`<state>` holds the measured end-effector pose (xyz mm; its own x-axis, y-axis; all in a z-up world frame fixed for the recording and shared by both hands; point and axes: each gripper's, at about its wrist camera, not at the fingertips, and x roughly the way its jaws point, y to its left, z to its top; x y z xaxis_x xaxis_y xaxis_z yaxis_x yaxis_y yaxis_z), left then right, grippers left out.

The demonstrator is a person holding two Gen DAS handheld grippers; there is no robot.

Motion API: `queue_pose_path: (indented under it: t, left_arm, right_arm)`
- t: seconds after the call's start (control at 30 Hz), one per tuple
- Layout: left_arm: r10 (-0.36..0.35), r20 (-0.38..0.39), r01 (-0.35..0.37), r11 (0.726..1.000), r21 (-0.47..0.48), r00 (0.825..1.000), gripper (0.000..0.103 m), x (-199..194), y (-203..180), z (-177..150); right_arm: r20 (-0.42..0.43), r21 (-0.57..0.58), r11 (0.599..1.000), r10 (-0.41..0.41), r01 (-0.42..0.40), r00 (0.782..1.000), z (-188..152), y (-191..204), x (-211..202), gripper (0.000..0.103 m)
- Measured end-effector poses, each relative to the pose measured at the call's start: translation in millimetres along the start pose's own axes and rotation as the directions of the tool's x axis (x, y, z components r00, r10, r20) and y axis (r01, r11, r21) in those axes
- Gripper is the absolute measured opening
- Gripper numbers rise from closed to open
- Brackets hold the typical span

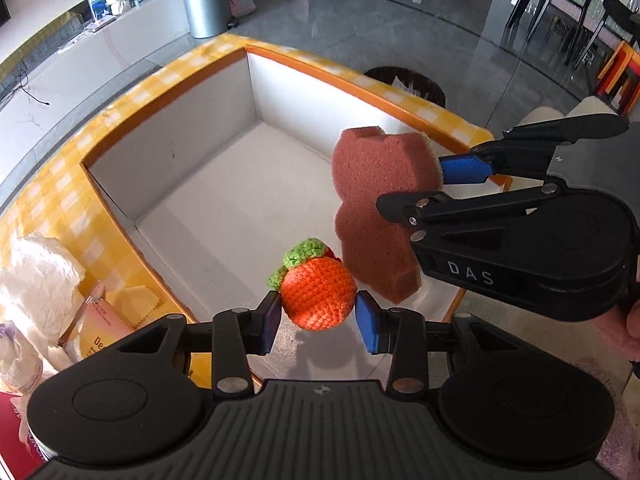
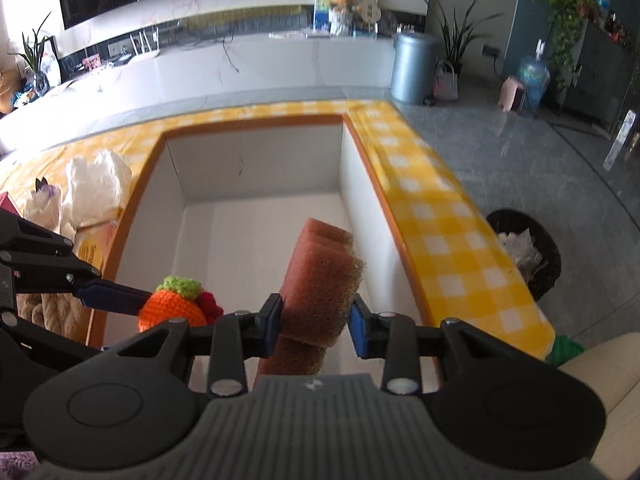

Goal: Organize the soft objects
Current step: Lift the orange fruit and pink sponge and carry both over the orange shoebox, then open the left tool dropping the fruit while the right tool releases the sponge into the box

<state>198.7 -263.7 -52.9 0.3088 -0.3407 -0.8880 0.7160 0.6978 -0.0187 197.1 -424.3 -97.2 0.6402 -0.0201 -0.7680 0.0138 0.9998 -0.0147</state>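
The counter [image 2: 440, 216], under a yellow and white check cloth, carries a white box [image 1: 208, 148] with an orange rim, open at the top; everything below is placed from this box. Its floor is bare white, and both grippers hang above its opening.

Left of the box on the cloth lies a crumpled white bag [image 2: 98, 184], and nearer along the same side a yellow pack [image 1: 132, 300] and a white fluffy thing [image 1: 40, 276]. Past the far right side of the box, down on the grey floor, stands a dark bin [image 2: 532, 252] with white paper in it. Beyond the far corner stands a grey metal can [image 1: 202, 2].

The right gripper [image 2: 316, 320] holds a brown sponge [image 2: 320, 280], cut like a bear, over the right part of the box close to its right wall. Its fingers [image 2: 360, 328] pinch the sponge across its thickness, pads pressed into the foam, and the sponge hangs upright with its lower end above the floor of the box. A hand [image 1: 624, 328] grips that tool from behind.

The left gripper [image 1: 318, 318] holds an orange crochet fruit [image 1: 318, 294] with a green leaf top over the near edge of the box, just left of the sponge and not touching it. Its blue fingers [image 1: 370, 324] pinch the fruit on both sides.
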Motion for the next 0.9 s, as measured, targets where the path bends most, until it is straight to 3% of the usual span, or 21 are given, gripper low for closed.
queue_pose_path:
  t: [0.3, 0.43, 0.53, 0.6, 0.8, 0.9]
  left_arm:
    - [0.012, -0.049, -0.011, 1.0, 0.014, 0.999, 0.047, 14, -4, -3]
    - [0.018, -0.041, -0.018, 1.0, 0.01, 0.999, 0.057, 14, -4, -1]
    - [0.025, -0.024, -0.025, 1.0, 0.009, 0.999, 0.058, 5, -4, -2]
    - [0.026, -0.006, -0.026, 1.0, 0.006, 1.0, 0.06, -3, -4, -4]
    - [0.036, 0.066, -0.036, 0.999, -0.002, 0.997, 0.06, -37, -8, -12]
    - [0.038, 0.114, -0.036, 0.999, -0.018, 0.993, 0.06, -58, -7, -17]
  right_arm:
    - [-0.065, 0.029, 1.0, 0.008, -0.006, 0.998, -8, -12, 10, 0.037]
    - [-0.066, 0.026, 1.0, -0.014, 0.016, 0.998, -8, -13, 6, 0.039]
    - [-0.057, 0.023, 0.999, -0.035, 0.037, 0.998, -7, -13, -1, 0.047]
    - [-0.045, 0.018, 0.998, -0.059, 0.06, 0.997, -7, -11, -7, 0.059]
    - [0.016, -0.001, 0.995, -0.104, 0.104, 0.994, 0, -5, -35, 0.071]
    - [0.054, -0.018, 0.992, -0.121, 0.122, 0.991, 2, 2, -52, 0.071]
